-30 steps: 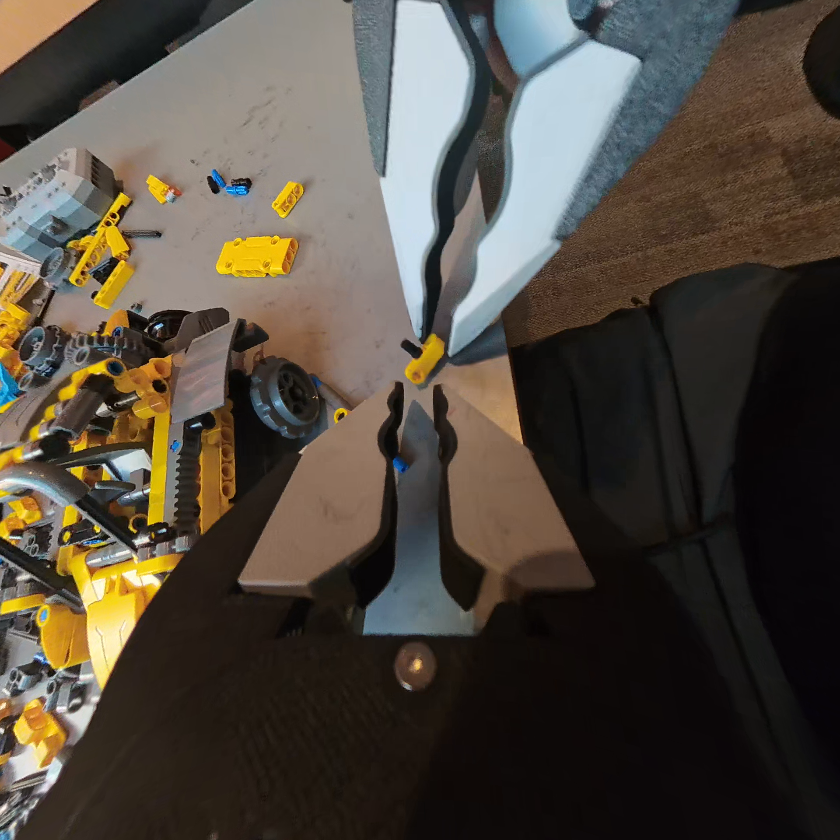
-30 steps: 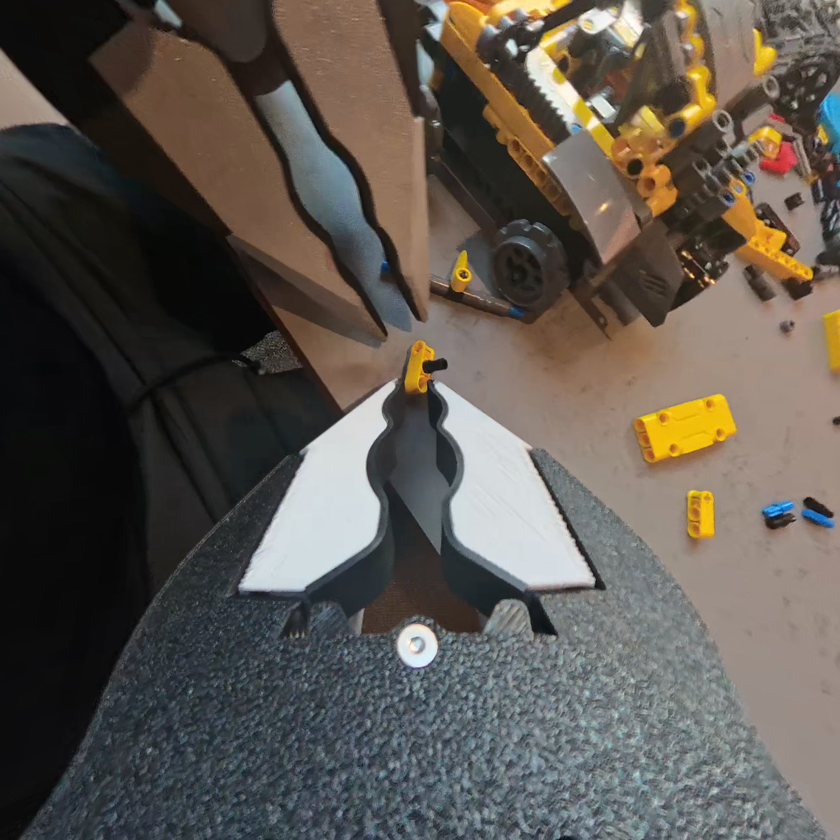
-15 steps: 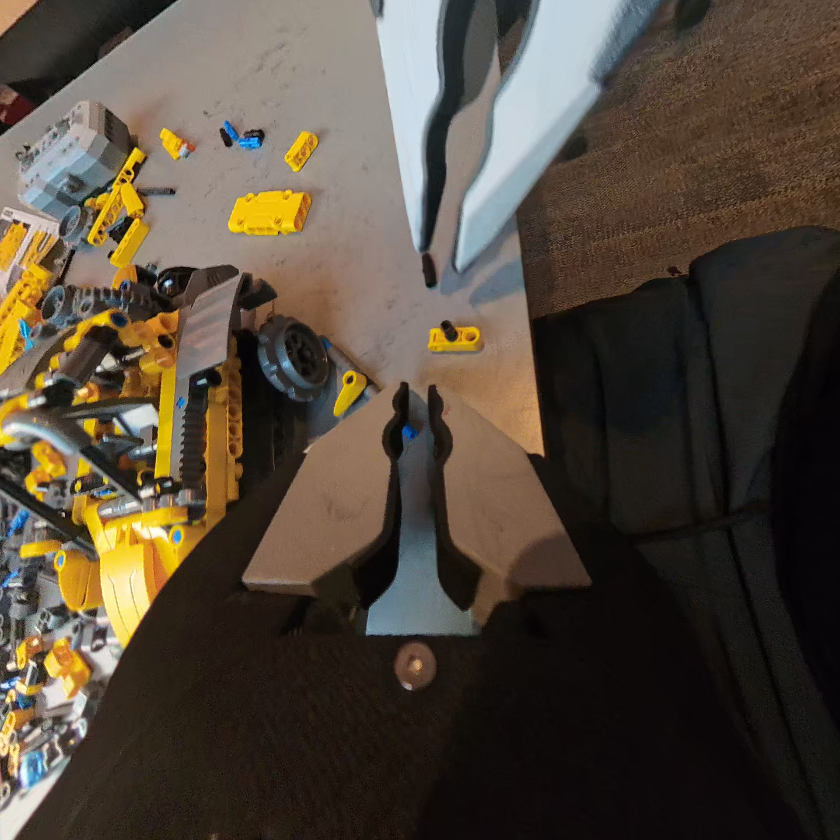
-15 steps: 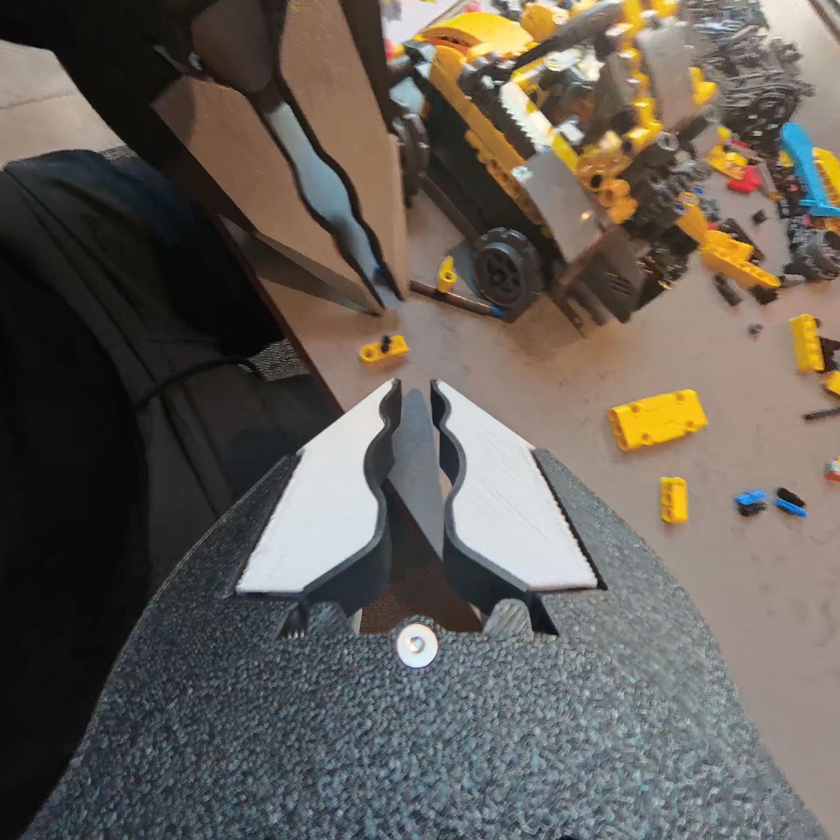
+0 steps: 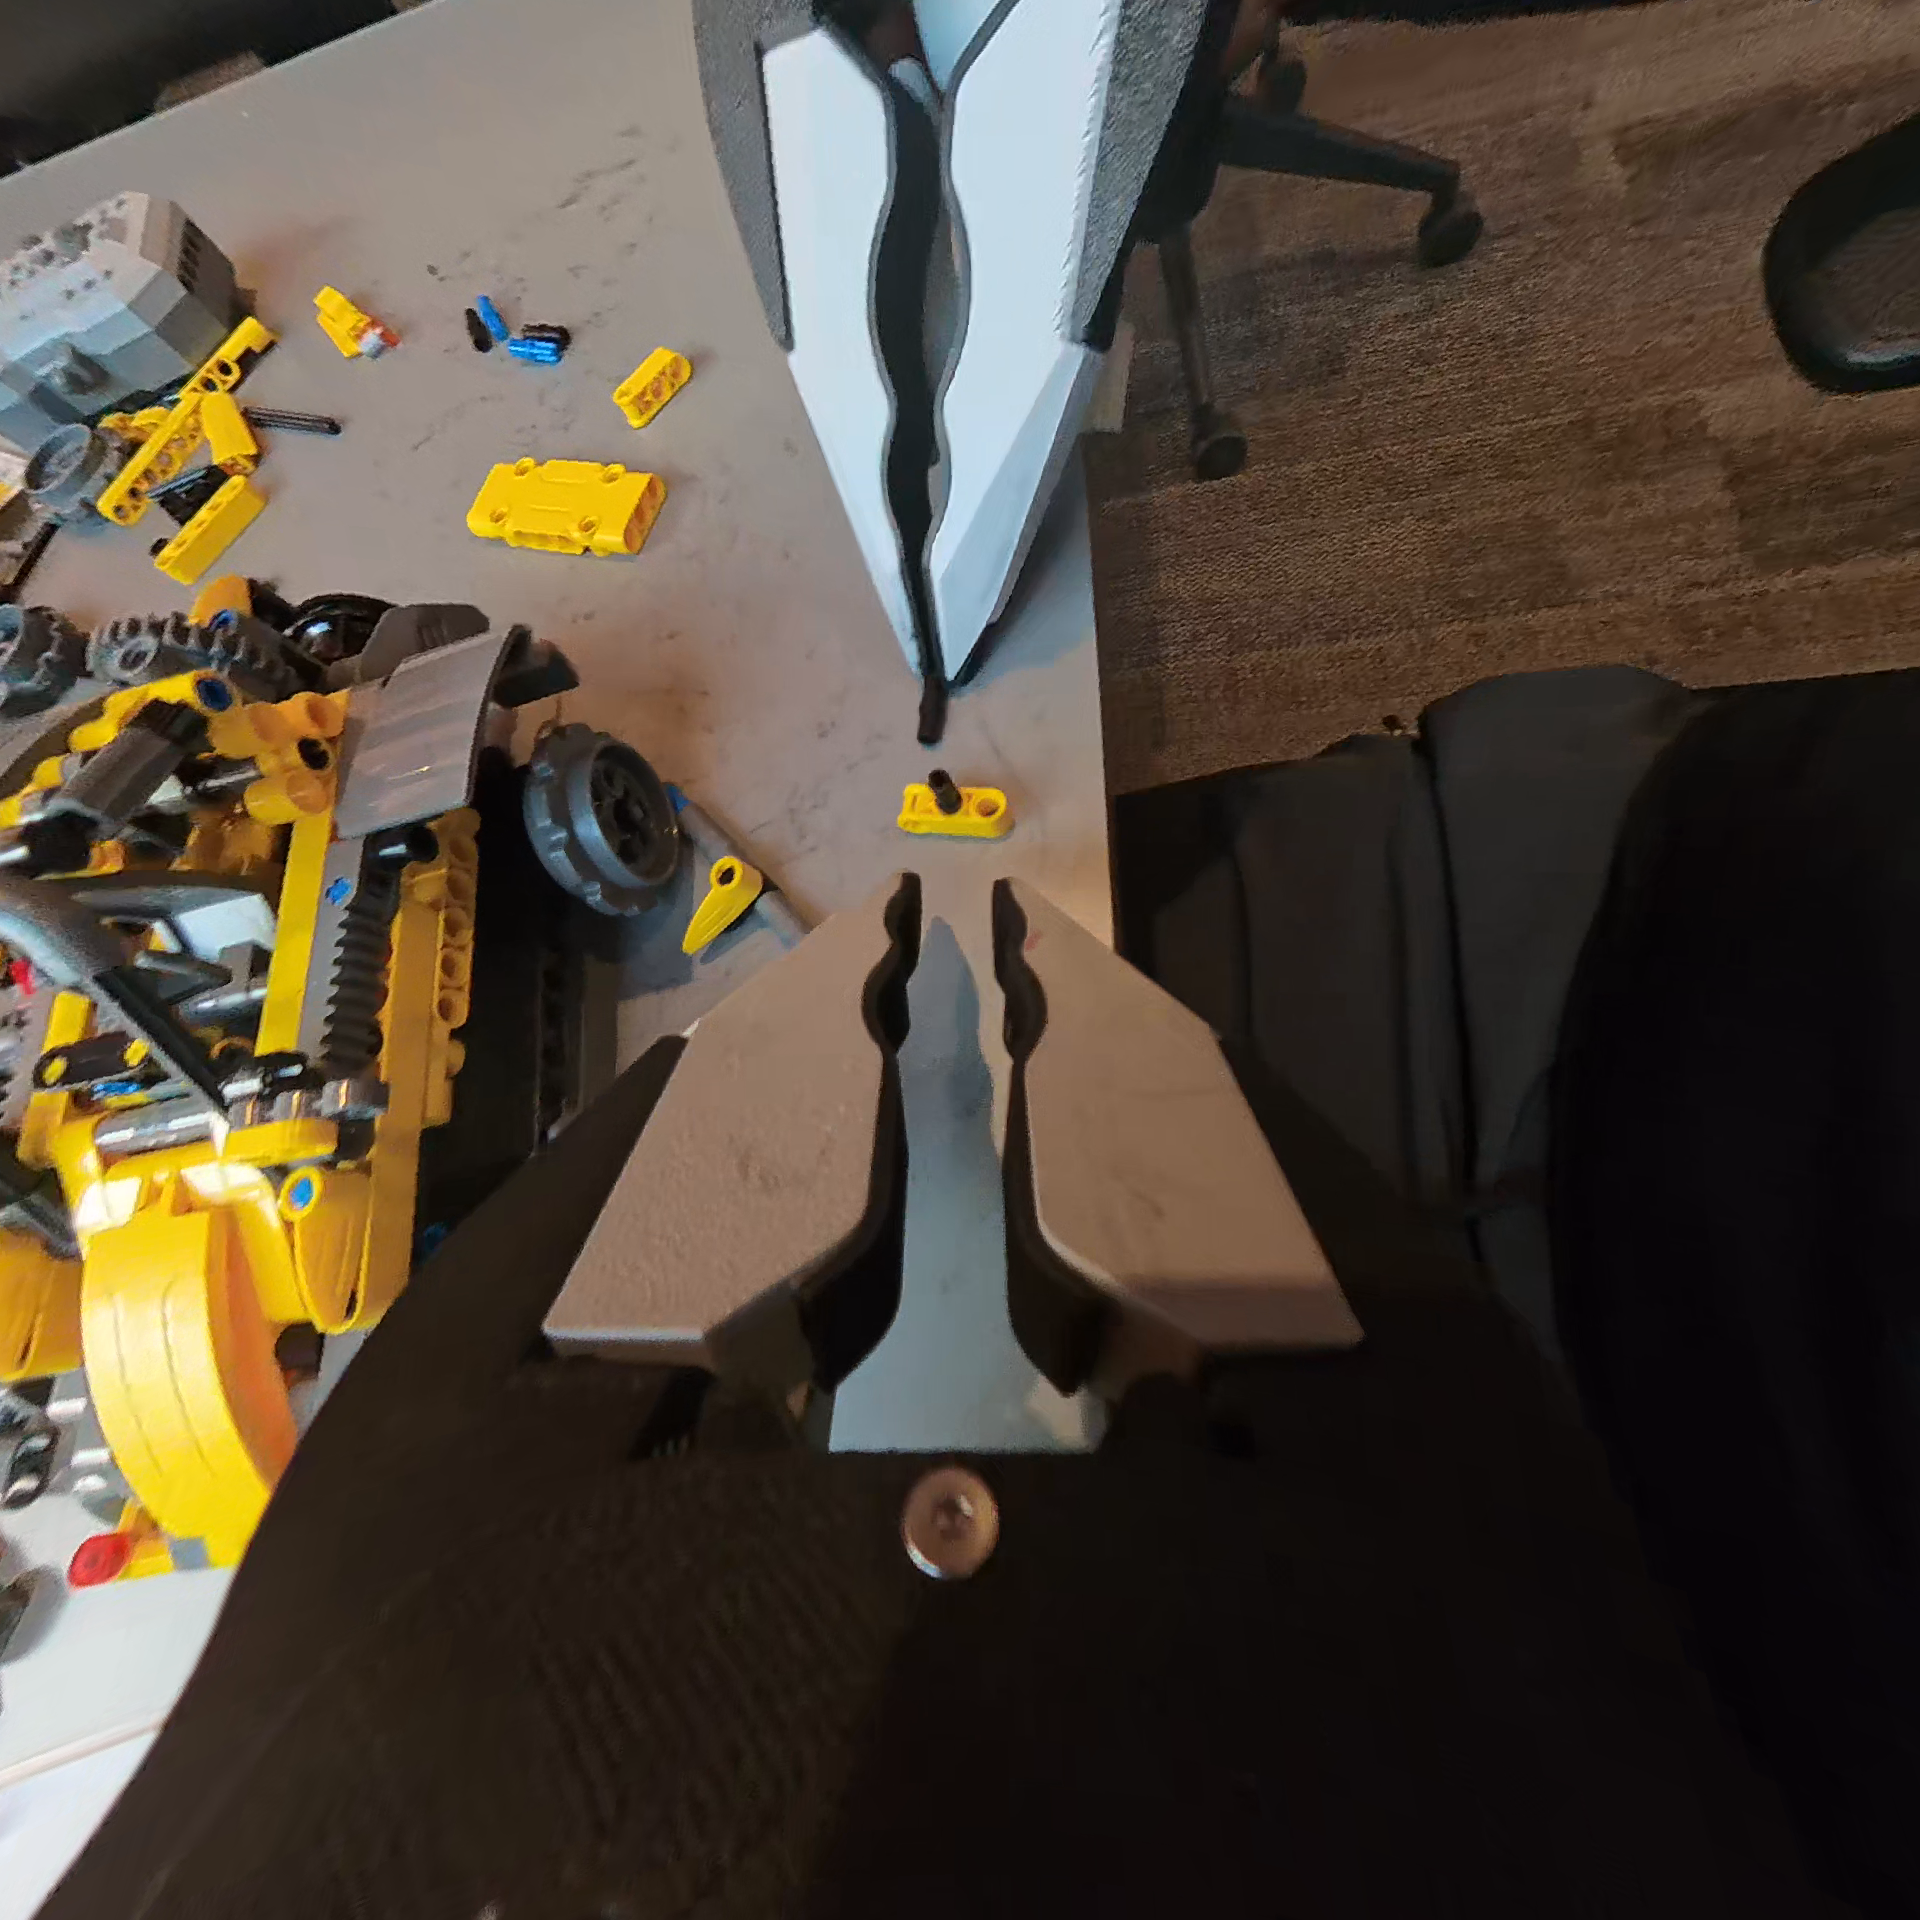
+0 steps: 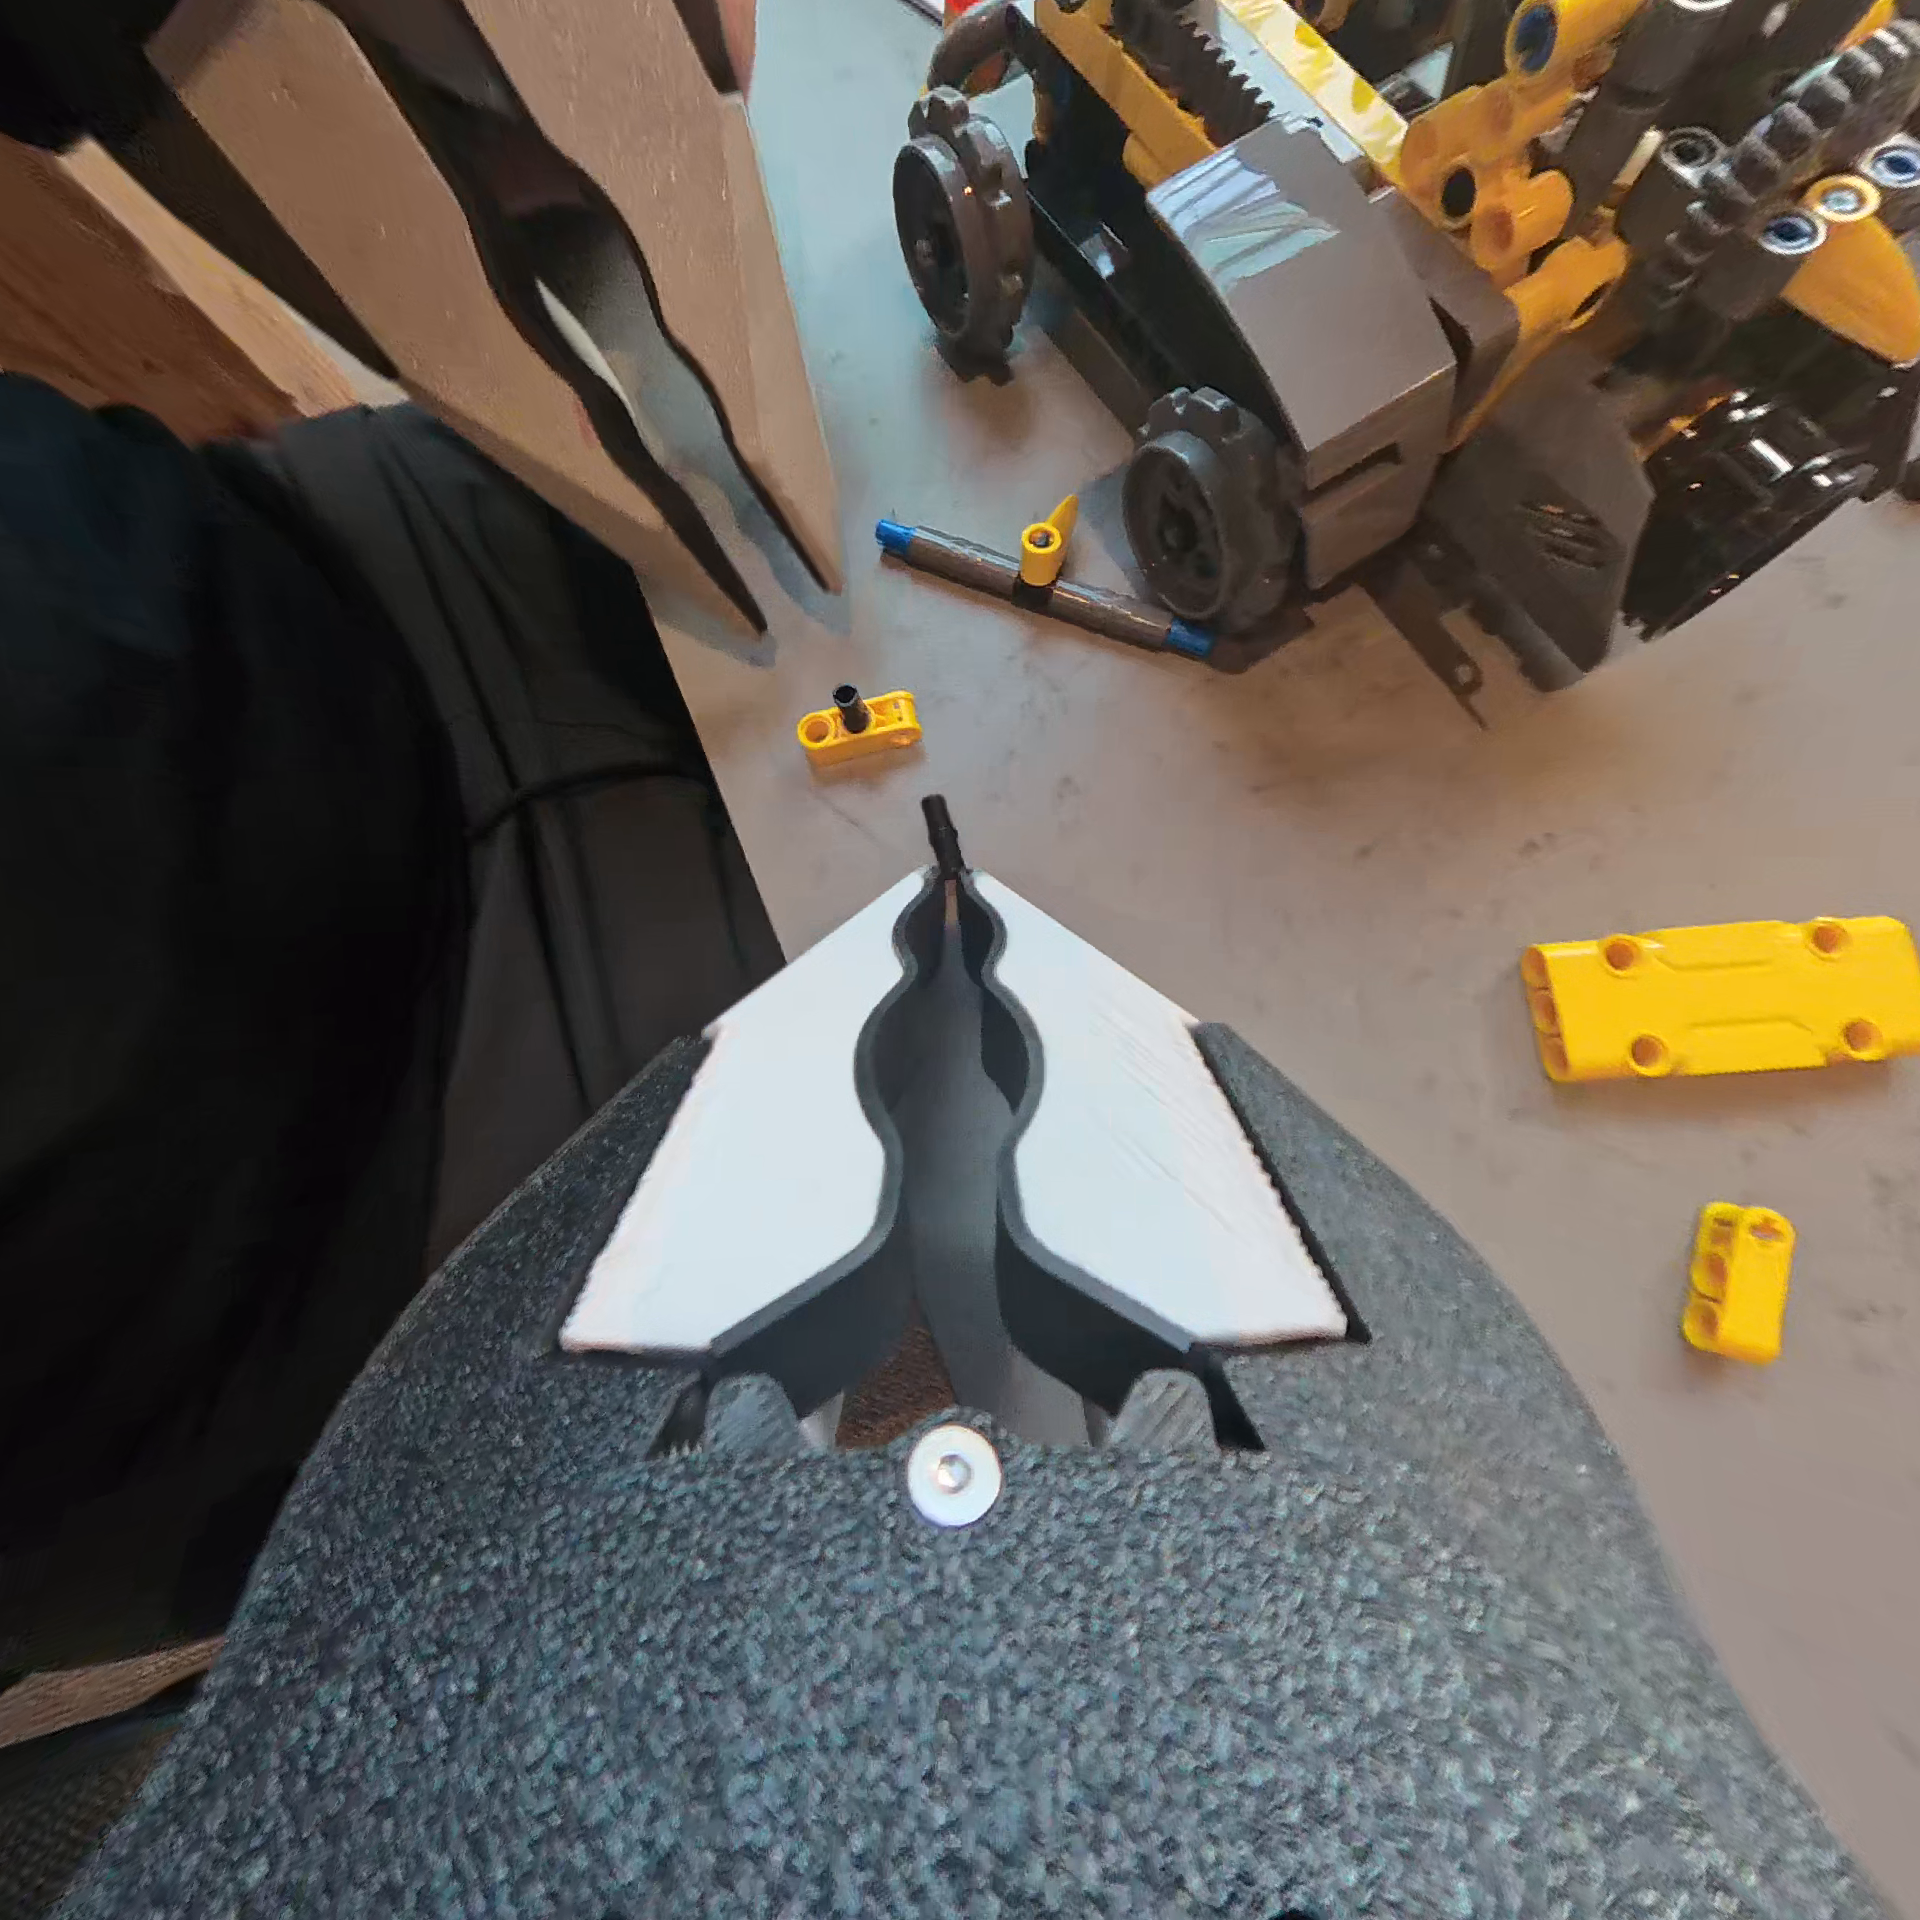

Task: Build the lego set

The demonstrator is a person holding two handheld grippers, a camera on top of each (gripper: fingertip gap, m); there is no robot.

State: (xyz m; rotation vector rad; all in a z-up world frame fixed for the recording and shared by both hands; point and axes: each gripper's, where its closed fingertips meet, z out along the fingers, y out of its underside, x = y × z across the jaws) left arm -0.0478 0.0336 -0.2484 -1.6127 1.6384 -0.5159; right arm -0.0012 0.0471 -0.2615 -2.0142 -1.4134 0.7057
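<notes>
My right gripper [image 6: 951,875], with white fingers, is shut on a small black pin [image 6: 940,831] that sticks out past its tips. It also shows in the left wrist view [image 5: 935,675], with the pin [image 5: 930,717] just above the table. A small yellow beam with a black pin standing in it [image 6: 860,725] lies on the grey table [image 6: 1247,831] close to the edge, between the two grippers [image 5: 954,810]. My left gripper [image 5: 956,888], with grey fingers, is slightly open and empty, just short of that beam.
A yellow and black model vehicle [image 5: 260,935] stands at the left [image 6: 1351,312]. A grey axle with a yellow cam [image 6: 1039,582] lies by its wheel. A yellow panel [image 6: 1714,997] and a short yellow beam [image 6: 1737,1294] lie loose. Beyond the table edge [image 5: 1096,623] are dark fabric and carpet. Some 6 cm of space lies between my two pairs of fingers.
A second ago my right gripper held the yellow beam in the air; the beam now lies on the table and the gripper holds a black pin. The left gripper has drawn back a little.
</notes>
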